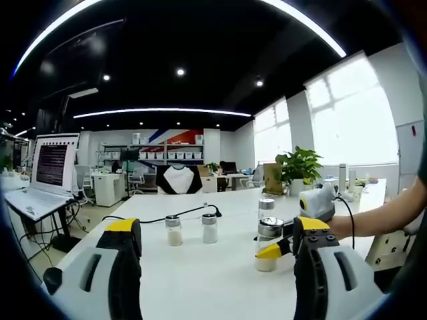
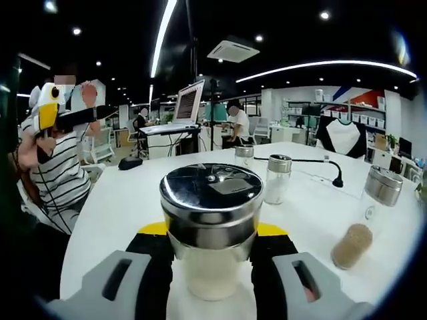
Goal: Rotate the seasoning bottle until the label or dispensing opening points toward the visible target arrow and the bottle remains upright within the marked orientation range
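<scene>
— Chrome lid and glass body of the seasoning bottle [image 2: 211, 227] wedged between the right gripper [image 2: 212, 267], jaws closed on it from both sides. Upright on the white table [image 2: 120, 200], pale powder in the lower half.

— And from the left gripper view?

— Same bottle [image 1: 268, 245] seen at right, standing on the table [image 1: 213, 273], pinched by the right gripper [image 1: 283, 245] with its yellow tips, a person's forearm [image 1: 383, 217] behind. Left gripper [image 1: 213, 267] hanging above the tabletop, jaws spread wide, gripping nothing.

— Further out?

— Two small shakers [image 1: 175, 230] [image 1: 210, 228] side by side near the table's middle, a black cable [image 1: 170, 217] running behind them. Another shaker [image 1: 266, 208] just behind the gripped bottle. Potted plant [image 1: 298, 167] at the far right edge, laptop [image 1: 43, 177] on a stand at left.

— Right gripper view, beyond the bottle?

— Two shakers [image 2: 277, 179] [image 2: 244, 157] past it, another with brown grains [image 2: 363, 220] tilted at right. Left gripper [image 2: 50, 107] raised at far left by a person in a striped shirt [image 2: 57, 177]. Laptop [image 2: 187, 103] behind, a seated person [image 2: 235, 120] further back.
</scene>
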{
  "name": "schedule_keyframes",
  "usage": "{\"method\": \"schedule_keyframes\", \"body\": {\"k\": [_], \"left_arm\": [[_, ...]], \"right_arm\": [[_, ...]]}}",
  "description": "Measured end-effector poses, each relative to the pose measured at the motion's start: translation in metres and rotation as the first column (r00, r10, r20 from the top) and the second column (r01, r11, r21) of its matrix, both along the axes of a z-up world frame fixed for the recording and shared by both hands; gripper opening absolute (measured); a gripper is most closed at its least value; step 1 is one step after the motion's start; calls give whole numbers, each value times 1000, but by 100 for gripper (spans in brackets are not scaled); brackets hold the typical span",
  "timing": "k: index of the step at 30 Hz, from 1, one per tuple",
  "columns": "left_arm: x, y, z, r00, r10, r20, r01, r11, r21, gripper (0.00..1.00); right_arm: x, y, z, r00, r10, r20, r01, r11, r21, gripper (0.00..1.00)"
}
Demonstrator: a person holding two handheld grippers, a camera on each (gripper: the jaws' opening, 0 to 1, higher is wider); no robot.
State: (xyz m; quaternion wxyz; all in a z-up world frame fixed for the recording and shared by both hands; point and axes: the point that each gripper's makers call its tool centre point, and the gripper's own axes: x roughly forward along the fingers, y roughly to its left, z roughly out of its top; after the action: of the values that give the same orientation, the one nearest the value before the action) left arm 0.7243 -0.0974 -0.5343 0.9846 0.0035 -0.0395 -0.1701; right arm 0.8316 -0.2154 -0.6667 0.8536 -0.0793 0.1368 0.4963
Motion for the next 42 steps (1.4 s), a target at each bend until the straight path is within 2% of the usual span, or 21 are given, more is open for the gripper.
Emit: {"method": "schedule_keyframes", "body": {"k": [6,14,16,26,30,32,42], "left_arm": [[0,1,-1,1000,-1,-3,1,1000,5,99],[2,-5,-4,1000,-11,-12,11,1000,0,99],[3,-6,-4,1000,-16,-17,16,1000,-11,99],[5,-8,6,1000,-12,1,12,999,-30,100],[6,-10,8,1000,-20,4,20,1000,-17,100],[6,-11,10,1000,-20,11,20,1000,-12,100],[7,-15,7,999,-33,-4,33,999,-8,100]], "right_arm": [[0,-3,0,998,-58,1,58,998,-2,44],[3,-7,-1,986,-167,-3,167,986,-17,44],[5,-10,-1,977,-213,-8,213,977,-27,44],[5,-14,-2,943,-333,-25,331,942,-43,43],[6,-16,-3,930,-366,-20,365,930,-41,43],[6,-18,-3,921,-390,-19,389,921,-39,43],[7,-24,-4,845,-532,-60,530,847,-45,43]]}}
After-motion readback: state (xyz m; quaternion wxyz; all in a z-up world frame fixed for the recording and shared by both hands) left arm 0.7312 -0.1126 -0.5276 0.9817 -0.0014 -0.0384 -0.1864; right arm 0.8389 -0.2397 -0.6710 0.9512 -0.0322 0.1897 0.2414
